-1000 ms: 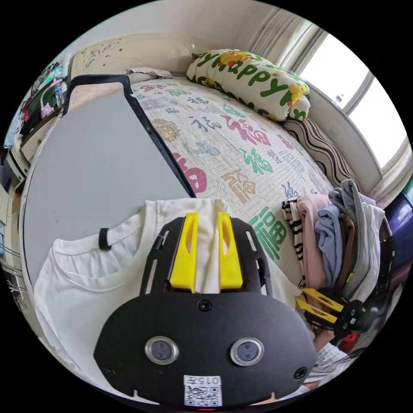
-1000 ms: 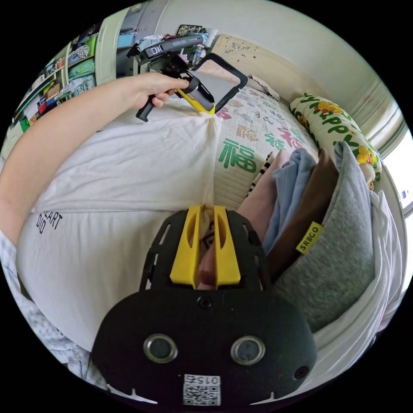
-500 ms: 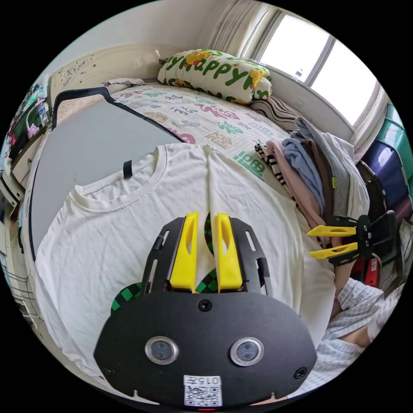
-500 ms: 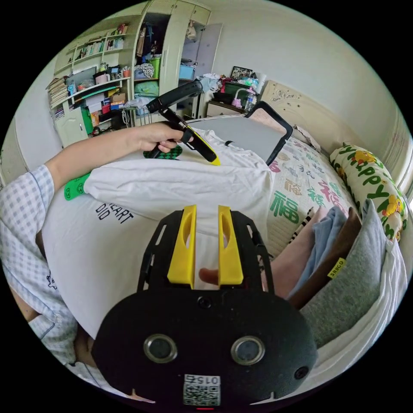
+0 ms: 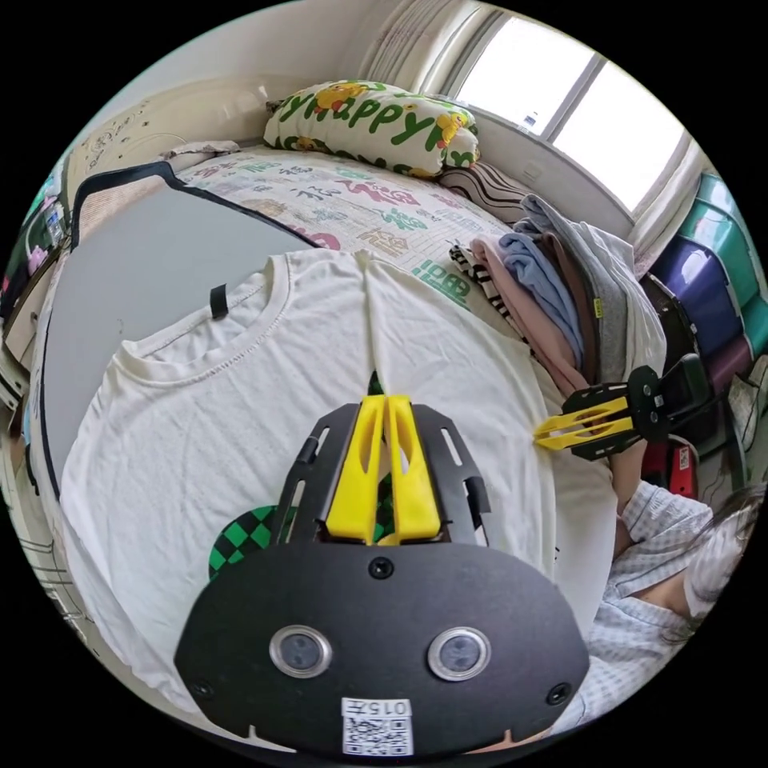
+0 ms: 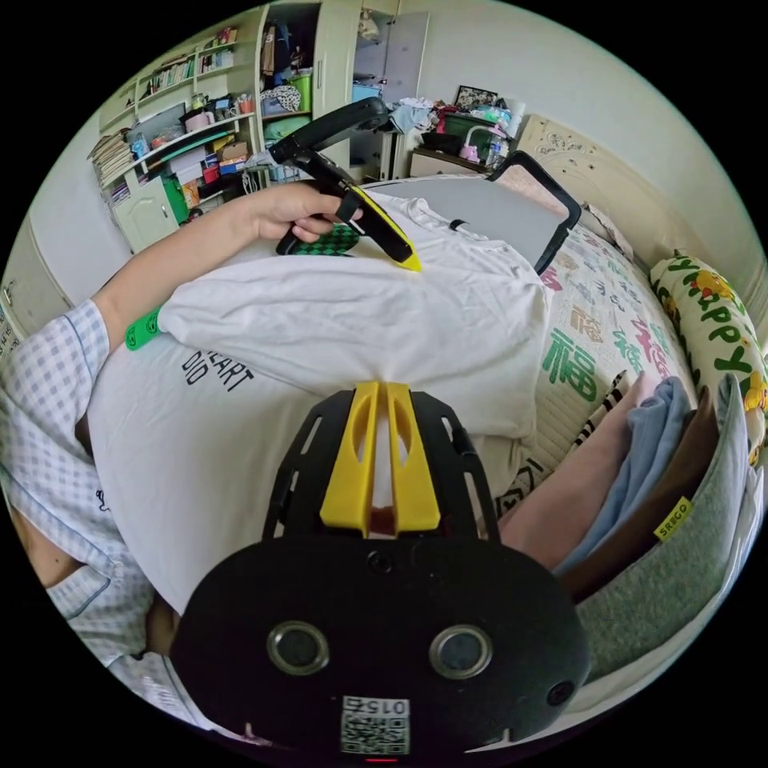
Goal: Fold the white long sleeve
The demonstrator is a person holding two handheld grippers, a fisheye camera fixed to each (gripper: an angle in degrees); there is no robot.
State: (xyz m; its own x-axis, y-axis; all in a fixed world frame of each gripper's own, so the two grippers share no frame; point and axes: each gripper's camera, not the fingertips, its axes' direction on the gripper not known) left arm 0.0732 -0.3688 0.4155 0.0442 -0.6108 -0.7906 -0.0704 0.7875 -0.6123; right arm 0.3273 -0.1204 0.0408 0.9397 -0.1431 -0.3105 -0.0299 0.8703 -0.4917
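The white long sleeve shirt (image 5: pixel 200 400) lies front up on a grey board (image 5: pixel 144 264), its collar toward the far end. A raised crease runs down its chest into my left gripper (image 5: pixel 384 398), whose yellow jaws are shut on that crease. In the right gripper view the same shirt (image 6: pixel 360 320) has one side folded over the body. A person's hand holds the left gripper (image 6: pixel 410 262) with its tip on the fabric. My right gripper (image 6: pixel 381 386) is shut on the folded edge, with white cloth between its jaws. It also shows at the shirt's side edge (image 5: pixel 541 436).
A stack of folded clothes (image 5: pixel 552 296) stands on the printed bedsheet (image 5: pixel 336 200) right beside the shirt. A patterned pillow (image 5: pixel 368 120) lies by the window. Cluttered shelves (image 6: pixel 176 144) stand behind the board (image 6: pixel 488 210). The person's sleeve (image 6: pixel 48 416) is close by.
A second ago both grippers held the shirt's edge. Half a second ago both had let go and stood open. Now both are shut on the cloth, farther in on the shirt.
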